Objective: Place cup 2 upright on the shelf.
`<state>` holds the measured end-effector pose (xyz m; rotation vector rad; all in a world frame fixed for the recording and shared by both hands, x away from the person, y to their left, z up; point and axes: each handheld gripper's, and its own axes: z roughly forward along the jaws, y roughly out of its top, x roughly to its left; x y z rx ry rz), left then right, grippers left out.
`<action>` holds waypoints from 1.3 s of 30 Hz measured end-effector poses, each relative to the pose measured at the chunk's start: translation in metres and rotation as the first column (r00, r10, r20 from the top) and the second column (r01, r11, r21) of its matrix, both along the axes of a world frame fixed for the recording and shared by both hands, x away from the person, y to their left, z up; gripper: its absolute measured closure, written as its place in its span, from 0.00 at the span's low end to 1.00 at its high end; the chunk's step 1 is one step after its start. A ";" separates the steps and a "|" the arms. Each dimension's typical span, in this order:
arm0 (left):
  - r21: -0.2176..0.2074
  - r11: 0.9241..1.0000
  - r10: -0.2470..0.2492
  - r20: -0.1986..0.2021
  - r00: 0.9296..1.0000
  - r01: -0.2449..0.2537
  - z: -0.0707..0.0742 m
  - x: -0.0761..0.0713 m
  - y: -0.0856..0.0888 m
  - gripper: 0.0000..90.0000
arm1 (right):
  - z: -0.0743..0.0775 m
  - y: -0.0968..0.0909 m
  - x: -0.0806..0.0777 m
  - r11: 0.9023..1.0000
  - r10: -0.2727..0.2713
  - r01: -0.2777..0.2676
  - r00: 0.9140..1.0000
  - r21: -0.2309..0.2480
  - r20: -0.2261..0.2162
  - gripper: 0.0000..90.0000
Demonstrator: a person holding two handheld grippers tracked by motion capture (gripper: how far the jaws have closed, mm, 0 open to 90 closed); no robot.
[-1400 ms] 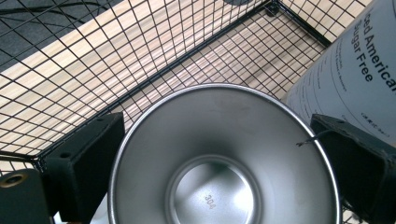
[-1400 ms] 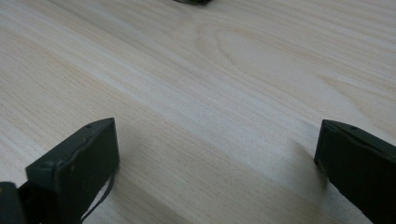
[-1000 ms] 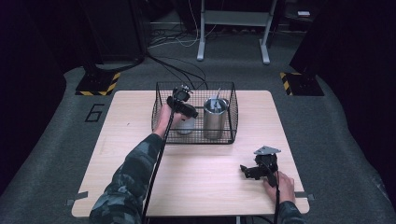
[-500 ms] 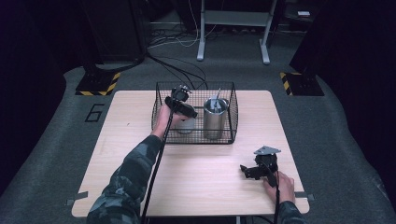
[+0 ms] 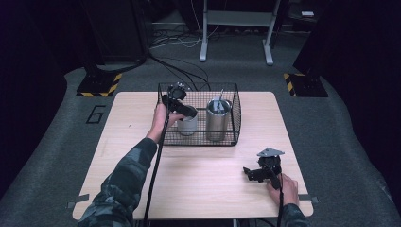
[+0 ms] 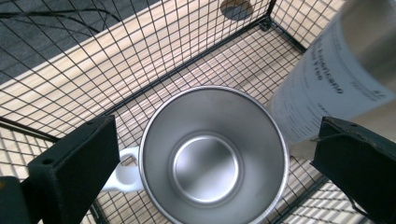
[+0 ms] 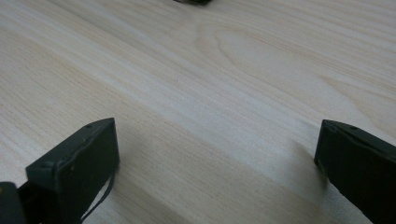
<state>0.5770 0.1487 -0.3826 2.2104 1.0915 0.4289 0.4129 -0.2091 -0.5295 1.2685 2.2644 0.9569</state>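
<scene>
Both tongs stand wide with nothing between them. Over the wire basket [image 5: 235, 109] the left gripper [image 6: 205, 163] hangs above the steel mug [image 6: 214, 158], its jaws spread to either side of the rim without touching it. That mug stands upright and empty on the basket floor in the left half, its white handle [image 6: 122, 171] pointing toward the left jaw. Just beside it, to the right, rises the tall steel canister [image 5: 218, 119] with a paper label. This basket sits at the far edge of the table [image 5: 203, 189], about midway along. Well apart, near the front right corner, the right gripper [image 5: 248, 173] rests low over bare wood.
</scene>
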 end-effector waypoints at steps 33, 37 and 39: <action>0.024 0.996 -0.084 0.184 0.979 0.081 0.027 -0.139 0.055 0.00 | 0.000 0.001 0.000 1.000 -0.008 0.008 1.000 -0.001 0.003 0.00; 0.031 0.998 -0.065 0.190 0.980 0.060 0.019 -0.152 0.070 0.00 | 0.000 0.001 0.000 1.000 -0.008 0.008 1.000 -0.001 0.003 0.00; 0.023 0.999 -0.047 0.195 0.980 0.044 0.012 -0.158 0.077 0.00 | 0.000 0.000 0.000 1.000 -0.008 0.008 1.000 -0.001 0.003 0.00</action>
